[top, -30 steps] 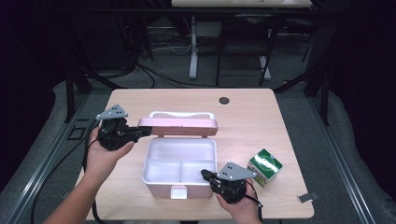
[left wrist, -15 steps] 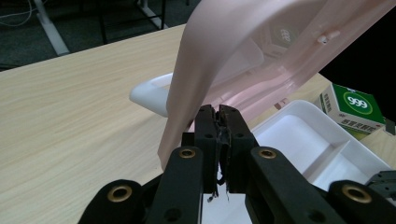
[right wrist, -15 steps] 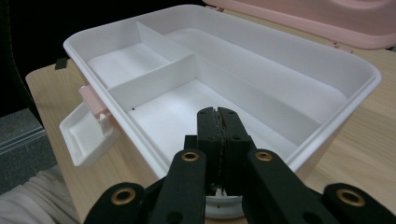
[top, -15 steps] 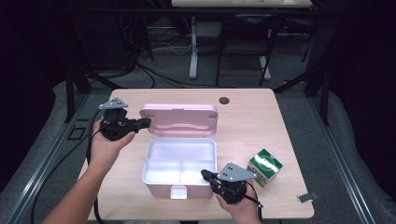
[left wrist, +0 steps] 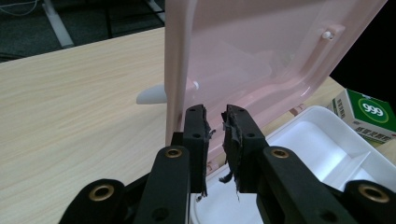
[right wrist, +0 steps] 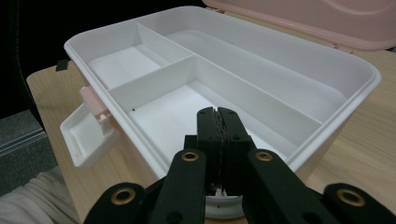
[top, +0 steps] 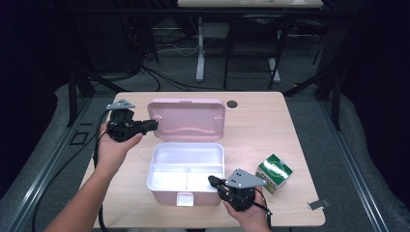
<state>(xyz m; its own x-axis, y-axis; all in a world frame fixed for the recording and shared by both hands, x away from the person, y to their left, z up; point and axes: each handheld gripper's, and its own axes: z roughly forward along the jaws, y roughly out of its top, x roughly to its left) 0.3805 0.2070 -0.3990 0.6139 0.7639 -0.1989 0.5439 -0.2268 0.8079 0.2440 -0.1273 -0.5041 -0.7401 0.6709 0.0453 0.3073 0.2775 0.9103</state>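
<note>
A pink box (top: 164,194) with a white divided inside stands open on the table, its pink lid (top: 186,121) upright at the back. My left gripper (top: 153,124) is at the lid's left edge. Its jaws have just been opening. In the left gripper view the left gripper (left wrist: 215,116) shows a narrow gap with nothing pressed in it, and the lid (left wrist: 252,51) rises just beyond. My right gripper (top: 212,181) is shut and rests on the box's front right rim. Seen from the right gripper view, the right gripper (right wrist: 217,112) points over a compartment of the box (right wrist: 261,51).
A green and white carton (top: 274,172) sits right of the box, close to my right hand. A small black disc (top: 232,103) lies near the table's (top: 270,125) far edge. The box's white latch (right wrist: 86,135) hangs off its front. Cables and desk legs stand beyond the table.
The lid has swung up from half raised to upright. My left gripper went with it toward the back left, and its jaws have parted. The right gripper has kept still.
</note>
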